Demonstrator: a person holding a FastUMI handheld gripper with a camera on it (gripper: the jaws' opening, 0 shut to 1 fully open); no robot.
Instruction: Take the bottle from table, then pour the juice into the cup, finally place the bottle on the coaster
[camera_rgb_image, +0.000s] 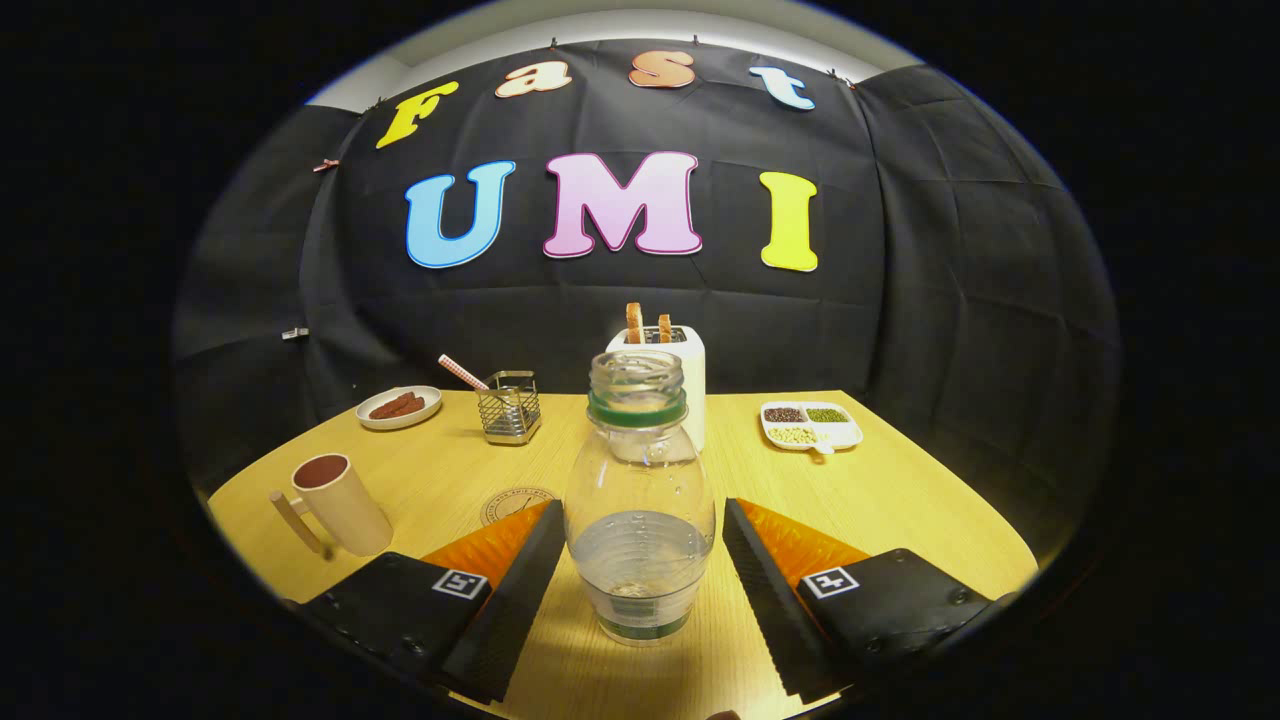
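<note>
A clear uncapped bottle (639, 500) with a green neck ring stands upright on the wooden table (900, 500), about a third full of clear liquid. It stands between the fingers of my gripper (640, 530), which is open, with a small gap on each side of the bottle. A beige cup (340, 505) with a handle stands ahead to the left, dark inside. The round coaster (512, 503) lies flat just beyond the left finger, partly hidden by it.
Behind the bottle stands a white toaster (690, 385) with two slices in it. A metal holder (510, 407) with a striped straw and a plate of sausages (399, 407) sit at the back left. A white divided dish of beans (811, 425) lies back right.
</note>
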